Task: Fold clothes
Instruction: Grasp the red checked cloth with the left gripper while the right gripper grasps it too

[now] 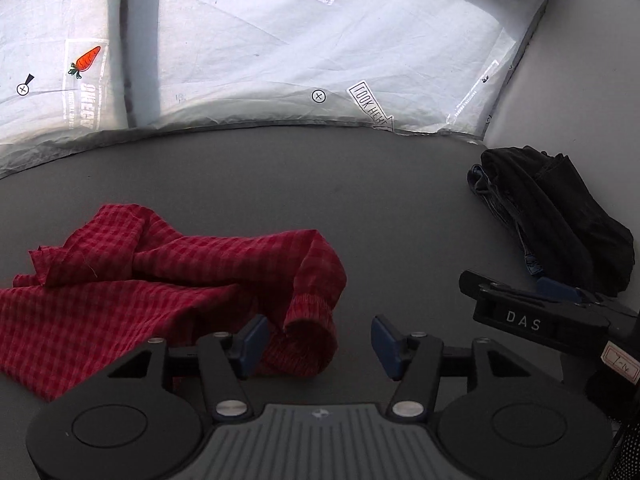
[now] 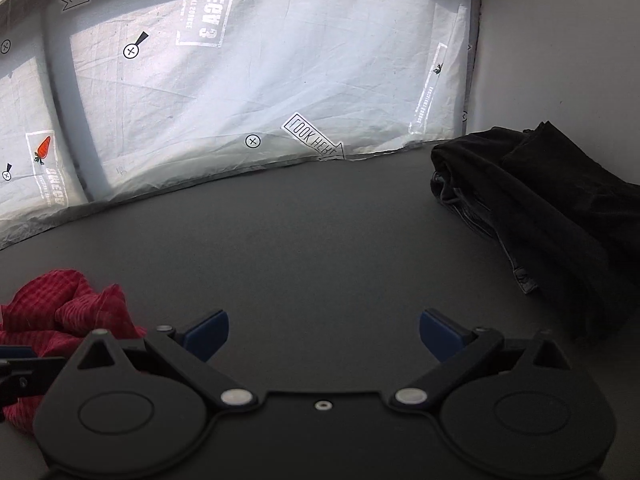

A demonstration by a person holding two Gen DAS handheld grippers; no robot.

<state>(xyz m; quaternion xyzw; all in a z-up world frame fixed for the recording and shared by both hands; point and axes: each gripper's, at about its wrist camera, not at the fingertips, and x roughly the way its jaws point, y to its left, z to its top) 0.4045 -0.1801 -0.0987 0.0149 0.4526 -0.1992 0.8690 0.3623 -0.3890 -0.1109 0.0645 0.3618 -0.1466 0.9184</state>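
Note:
A crumpled red checked garment [image 1: 160, 280] lies on the grey table [image 1: 320, 184], spread to the left. One ribbed sleeve cuff [image 1: 308, 332] lies between the pads of my left gripper [image 1: 320, 340], which is open around it. The garment also shows at the left edge of the right wrist view [image 2: 68, 312]. My right gripper [image 2: 324, 332] is open and empty over bare table. It also shows at the right of the left wrist view [image 1: 556, 292].
A pile of folded dark clothes, black over blue denim [image 1: 556, 216], sits at the right by the white wall [image 2: 560, 40]; it also shows in the right wrist view [image 2: 540, 208]. A white printed sheet [image 2: 260, 80] hangs behind the table's far edge.

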